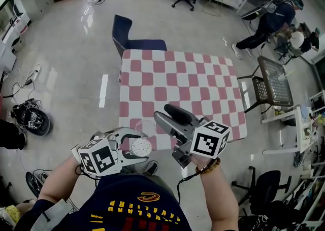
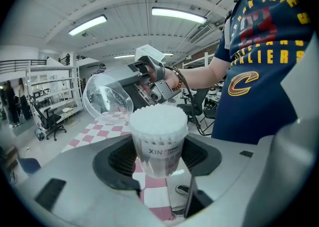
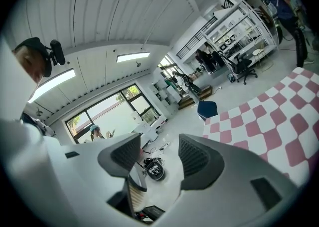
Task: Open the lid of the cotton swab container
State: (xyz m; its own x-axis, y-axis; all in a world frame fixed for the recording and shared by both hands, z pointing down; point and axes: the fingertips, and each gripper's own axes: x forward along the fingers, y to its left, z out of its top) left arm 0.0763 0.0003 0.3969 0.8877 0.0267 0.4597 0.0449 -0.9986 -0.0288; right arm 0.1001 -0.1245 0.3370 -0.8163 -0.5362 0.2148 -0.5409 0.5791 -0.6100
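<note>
Left gripper [image 1: 137, 142] low and left of centre in the head view, marker cube facing up at the camera. Its jaws stand wide and clamp the sides of the cotton swab container [image 2: 159, 141], which stands upright between the pads. Left forearm [image 1: 61, 179] comes up bare from the bottom-left corner. Right gripper [image 1: 161, 112] is just to the right, angled up and left, with its tips close above the left one's. In the right gripper view its ribbed pads [image 3: 195, 158] stand apart, nothing between them. Right wrist [image 1: 207, 166], wearing a bead bracelet [image 1: 210, 165], tucks under its cube, and the right forearm [image 1: 219, 197] drops to the bottom edge.
</note>
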